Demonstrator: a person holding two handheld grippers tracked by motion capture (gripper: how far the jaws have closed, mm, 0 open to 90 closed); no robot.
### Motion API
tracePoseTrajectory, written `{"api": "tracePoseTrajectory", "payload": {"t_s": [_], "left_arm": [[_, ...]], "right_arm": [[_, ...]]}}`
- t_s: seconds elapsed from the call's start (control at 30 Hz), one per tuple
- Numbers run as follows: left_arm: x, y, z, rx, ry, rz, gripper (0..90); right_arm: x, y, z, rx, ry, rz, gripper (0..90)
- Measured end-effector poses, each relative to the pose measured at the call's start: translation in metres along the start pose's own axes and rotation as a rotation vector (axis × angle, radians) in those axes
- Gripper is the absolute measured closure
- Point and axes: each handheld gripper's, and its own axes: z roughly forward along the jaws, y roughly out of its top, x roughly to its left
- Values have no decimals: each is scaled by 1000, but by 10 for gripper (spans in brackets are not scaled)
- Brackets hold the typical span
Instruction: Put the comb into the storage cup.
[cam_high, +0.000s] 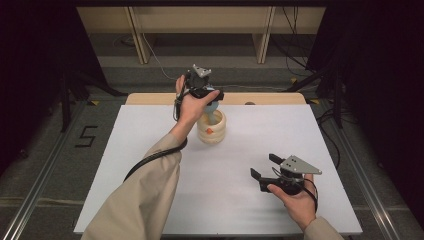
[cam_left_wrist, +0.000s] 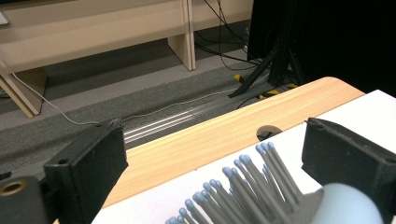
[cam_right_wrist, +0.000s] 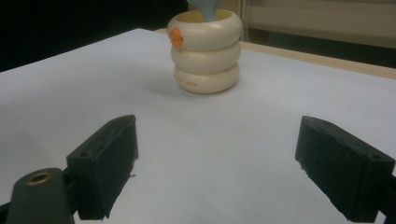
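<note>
**Brush set head-up in the holder, left jaws wide around it**

Brush (cam_high: 214, 107): pale blue, standing in the cream ringed holder (cam_high: 211, 128) near the far middle of the white table (cam_high: 150, 150). The handle end goes down into the holder's mouth; the right gripper view shows the blue stem (cam_right_wrist: 205, 7) entering the rim. The head is up, which I judge is the point of the placement: the bristles stay clear of the holder and the heavier head leans on the rim.

In the left gripper view the grey bristles with blue tips (cam_left_wrist: 243, 186) fan up between the jaws, and the rounded blue back of the head (cam_left_wrist: 345, 205) sits low at the right, close against the right jaw. Whether that pad touches it I cannot tell.

Left gripper (cam_high: 207, 93): above the holder, jaws pointing down and away over the far edge. The jaws stand wide, with a clear gap on the left side of the bristles, so they straddle the brush and do not clamp it. That reads as a let-go: the brush appears to be carried by the holder, not the gripper.

Holder: three stacked rings, small orange mark (cam_right_wrist: 175, 36) near the top, upright, flat on the table.

Right gripper (cam_high: 272, 172): low over the near right of the table, well apart from the holder, jaws wide and empty, aimed at the holder. Judged idle.
</note>
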Motion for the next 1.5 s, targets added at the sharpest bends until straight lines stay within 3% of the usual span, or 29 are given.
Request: {"api": "tracePoseTrajectory", "payload": {"t_s": [0.43, 0.73, 1.03, 1.37, 1.5], "left_arm": [[2, -13, -21, 0, -3, 18, 60], [-2, -21, -41, 2, -62, 35, 24], [-6, -20, -55, -18, -87, 59, 30], [1, -16, -78, -43, -112, 64, 31], [6, -18, -90, -53, -143, 49, 31]], "right_arm": [[1, 0, 1, 4, -1, -4, 139], [2, -1, 1, 9, 0, -6, 139], [2, -1, 2, 12, 1, -3, 139], [1, -1, 1, 11, -1, -2, 139], [1, 0, 1, 10, -3, -2, 139]]}}
